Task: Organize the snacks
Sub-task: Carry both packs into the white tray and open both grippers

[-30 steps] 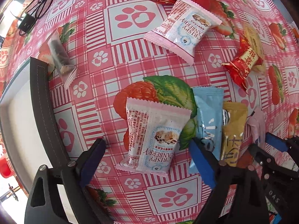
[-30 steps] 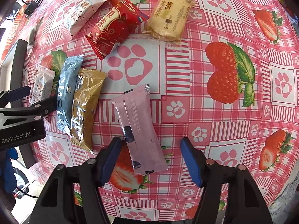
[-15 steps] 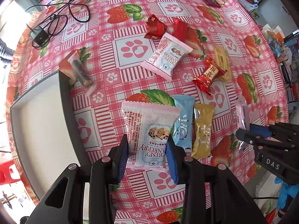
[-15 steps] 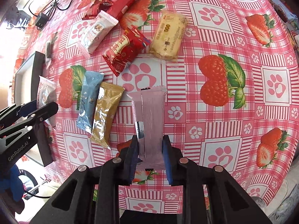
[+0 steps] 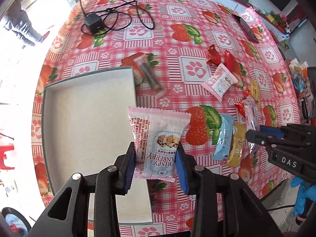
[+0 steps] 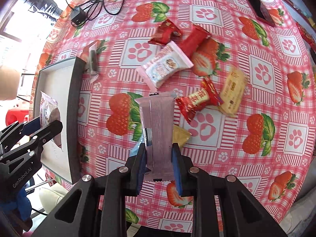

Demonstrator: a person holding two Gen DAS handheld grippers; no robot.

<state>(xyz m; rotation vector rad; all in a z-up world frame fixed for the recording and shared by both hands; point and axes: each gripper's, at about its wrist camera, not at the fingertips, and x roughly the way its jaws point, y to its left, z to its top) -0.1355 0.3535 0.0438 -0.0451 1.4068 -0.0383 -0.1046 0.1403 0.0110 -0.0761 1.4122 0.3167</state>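
Left tool (image 5: 156, 158) clamped on cranberry snack pack (image 5: 157, 140), right tool (image 6: 159, 164) clamped on pink bar (image 6: 158, 130), both lifted off desk (image 6: 227, 142), likely bound for tray (image 5: 79, 118) beside left tool.

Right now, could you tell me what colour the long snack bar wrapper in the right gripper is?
Pale pink long snack bar wrapper, clearest in the right wrist view.

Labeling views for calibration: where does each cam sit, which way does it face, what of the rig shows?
Left wrist: on the left gripper, looking down; it grips the Crispy Cranberry packet by the tray.
Right wrist: on the right gripper, looking down; it grips the pink bar.
Shared: each shows the other gripper, the tray, the tablecloth.
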